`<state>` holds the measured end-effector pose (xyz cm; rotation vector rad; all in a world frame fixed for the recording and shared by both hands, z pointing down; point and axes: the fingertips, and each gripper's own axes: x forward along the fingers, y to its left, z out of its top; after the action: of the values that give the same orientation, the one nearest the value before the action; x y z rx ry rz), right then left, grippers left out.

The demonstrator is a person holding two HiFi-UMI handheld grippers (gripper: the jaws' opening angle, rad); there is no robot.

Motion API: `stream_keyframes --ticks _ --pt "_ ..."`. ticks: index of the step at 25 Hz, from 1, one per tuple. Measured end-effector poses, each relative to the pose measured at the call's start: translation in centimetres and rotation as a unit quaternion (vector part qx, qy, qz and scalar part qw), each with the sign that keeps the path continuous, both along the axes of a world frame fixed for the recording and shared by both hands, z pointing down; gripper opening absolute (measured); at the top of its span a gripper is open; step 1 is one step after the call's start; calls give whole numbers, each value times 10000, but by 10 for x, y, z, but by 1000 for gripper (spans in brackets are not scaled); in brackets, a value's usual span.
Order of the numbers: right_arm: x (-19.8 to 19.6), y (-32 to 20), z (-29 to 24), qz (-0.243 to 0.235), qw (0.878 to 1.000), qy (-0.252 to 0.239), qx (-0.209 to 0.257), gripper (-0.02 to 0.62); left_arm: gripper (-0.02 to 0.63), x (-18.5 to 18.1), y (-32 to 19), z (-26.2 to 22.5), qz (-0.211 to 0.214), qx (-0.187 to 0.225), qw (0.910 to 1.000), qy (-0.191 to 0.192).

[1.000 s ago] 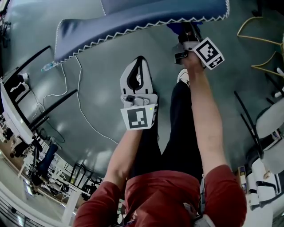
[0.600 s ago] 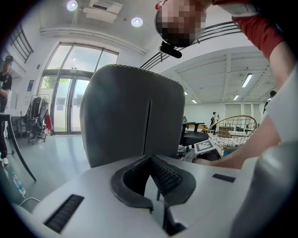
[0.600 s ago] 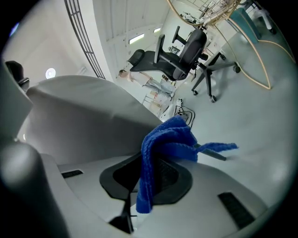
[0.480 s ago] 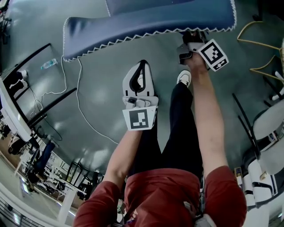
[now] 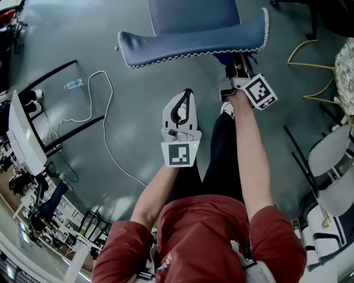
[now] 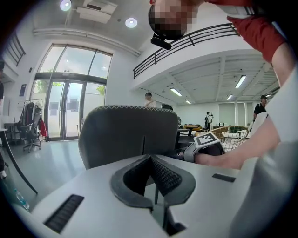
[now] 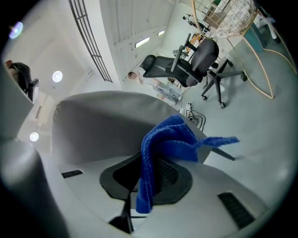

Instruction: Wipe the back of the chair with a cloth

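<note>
The person (image 5: 204, 237), in a red shirt, is standing over a grey floor (image 5: 133, 143) and reaching both arms forward. The left gripper (image 5: 185, 99) is hanging nearer the body, its fingers pressed together with nothing between them. It is pointing at the chair back (image 5: 193, 41), with a strip of floor showing between the two. The right gripper (image 5: 237, 67) is reaching farther, up to the right end of the chair back, and its fingers are clamping a blue cloth (image 7: 167, 139). The cloth is bunching up above the fingers, with one corner sticking out to the right and a tail hanging down over the pads. In the head view the cloth is showing as a small blue patch right under the near edge of the chair back. Whether it is pressing on the surface cannot be told. The chair is blue with white zigzag stitching along its edge, and its seat (image 5: 193, 14) is lying beyond the chair back. To the left on the floor a white cable (image 5: 105, 130) is looping past a bottle (image 5: 73, 84). To the right pale chairs (image 5: 332, 157) are standing well apart from the person. Far off, a black office chair (image 7: 186, 65) is showing in the right gripper view and tall glass doors (image 6: 65, 109) in the left gripper view.
</note>
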<state>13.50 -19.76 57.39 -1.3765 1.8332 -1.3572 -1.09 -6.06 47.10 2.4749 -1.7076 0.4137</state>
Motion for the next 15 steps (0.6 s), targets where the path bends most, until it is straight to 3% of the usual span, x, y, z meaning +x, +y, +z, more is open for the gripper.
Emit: stream_keyframes --ticks 7,11,15 --pt "-2 20 -80 -77 9998 93 162 62 13 -8 17 -54 -226 -343 9990 150" --pt "-9 28 -112 -307 9991 247 184 61 14 -24 12 -90 -716 38 9966 415" --pt "-14 38 -145 -382 9983 357 265 61 14 -35 18 -115 -725 70 9966 394"
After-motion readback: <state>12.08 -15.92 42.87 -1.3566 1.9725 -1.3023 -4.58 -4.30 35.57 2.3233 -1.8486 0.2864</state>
